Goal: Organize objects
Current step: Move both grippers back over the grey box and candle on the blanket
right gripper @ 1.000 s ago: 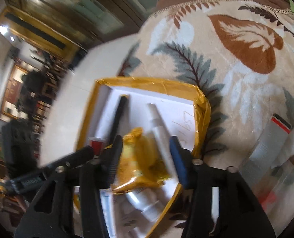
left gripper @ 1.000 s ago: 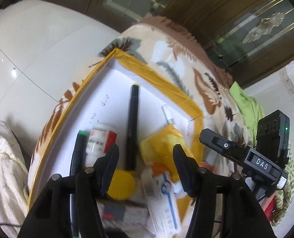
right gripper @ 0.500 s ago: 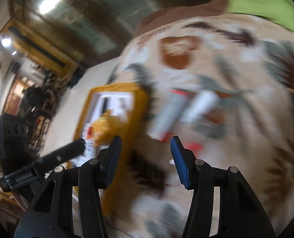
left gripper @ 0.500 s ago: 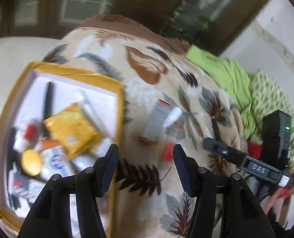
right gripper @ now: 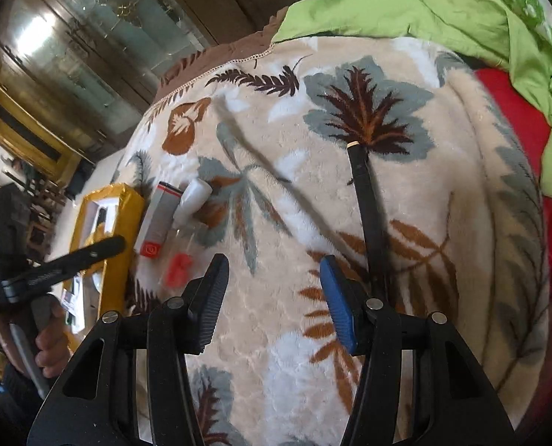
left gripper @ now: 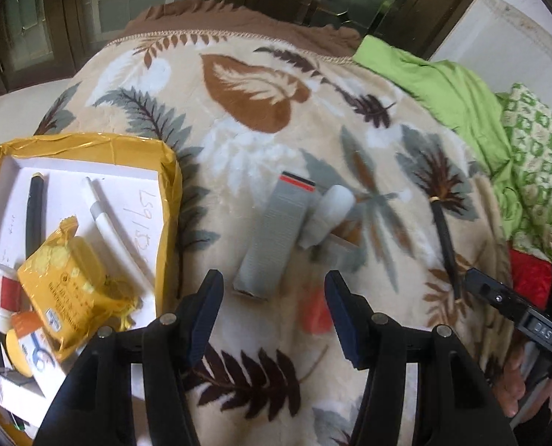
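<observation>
Leaf-print blanket (left gripper: 261, 85); left gripper (left gripper: 274, 308), right gripper (right gripper: 272, 297) angled down, jaws apart, empty.

One tray (left gripper: 170, 171), one grey box (left gripper: 276, 230), two black pens (left gripper: 445, 234) (left gripper: 34, 215).

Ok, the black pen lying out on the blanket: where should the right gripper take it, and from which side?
Take the black pen at mid-barrel, from above, with the right gripper turned so its open jaws straddle the barrel. It lies flat and alone on the soft blanket, gold-tipped end pointing away, so both long sides look clear.
</observation>
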`<state>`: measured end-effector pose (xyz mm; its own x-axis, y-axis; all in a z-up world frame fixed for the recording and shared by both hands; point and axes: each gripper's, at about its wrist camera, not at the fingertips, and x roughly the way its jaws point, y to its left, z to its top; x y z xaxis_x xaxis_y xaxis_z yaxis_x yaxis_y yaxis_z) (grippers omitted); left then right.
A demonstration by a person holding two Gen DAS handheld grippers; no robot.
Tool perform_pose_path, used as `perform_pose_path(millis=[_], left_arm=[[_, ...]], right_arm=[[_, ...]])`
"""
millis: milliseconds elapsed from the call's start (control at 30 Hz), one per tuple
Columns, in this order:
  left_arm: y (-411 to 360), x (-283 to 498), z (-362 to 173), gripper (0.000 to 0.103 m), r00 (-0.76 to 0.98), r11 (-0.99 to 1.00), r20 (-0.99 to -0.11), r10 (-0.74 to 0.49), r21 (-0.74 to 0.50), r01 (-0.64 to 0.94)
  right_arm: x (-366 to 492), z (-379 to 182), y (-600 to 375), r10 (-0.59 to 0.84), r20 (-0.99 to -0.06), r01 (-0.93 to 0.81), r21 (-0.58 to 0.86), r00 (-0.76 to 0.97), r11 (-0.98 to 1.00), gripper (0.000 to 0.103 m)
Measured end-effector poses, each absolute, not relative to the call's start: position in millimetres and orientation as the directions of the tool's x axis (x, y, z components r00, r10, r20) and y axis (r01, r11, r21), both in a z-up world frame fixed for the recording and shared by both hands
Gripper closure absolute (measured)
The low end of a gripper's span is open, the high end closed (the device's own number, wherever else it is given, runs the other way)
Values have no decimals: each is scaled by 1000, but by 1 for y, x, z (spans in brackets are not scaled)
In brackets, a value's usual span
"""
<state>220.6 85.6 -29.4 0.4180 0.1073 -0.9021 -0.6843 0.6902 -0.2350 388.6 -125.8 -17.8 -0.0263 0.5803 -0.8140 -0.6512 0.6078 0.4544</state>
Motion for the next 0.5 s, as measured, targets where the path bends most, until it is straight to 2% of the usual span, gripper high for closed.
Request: perform_pose_path(millis=[167,267,300,333,367,500], left_arm=[[102,231,-44,48,408,677,-909,80,-250,-692],[108,239,-53,50,393,690,-917,74,-238,-684],[109,241,-56,54,389,695,-919,68,-236,-679],[109,243,-59,66,383,701,-922,59,-235,-673],[110,244,-62,75,369,704,-927,67,-218,-676],[109,240,-58,76,384,720,-920,79,-213,-660]], right_arm=[[370,-32,-90,600,-787,-635,537,-141,555,52],[346,-41,-66,575,-797,-652,537,-185,535,52],[339,-44,-57,560,-805,-658,532,-197,533,52],[331,-48,-50,548,-809,-663,530,-211,528,52],[324,-51,-43,536,-816,-672,523,-218,524,52],[308,-57,-24,499,-845,-697,475,-192,538,52]])
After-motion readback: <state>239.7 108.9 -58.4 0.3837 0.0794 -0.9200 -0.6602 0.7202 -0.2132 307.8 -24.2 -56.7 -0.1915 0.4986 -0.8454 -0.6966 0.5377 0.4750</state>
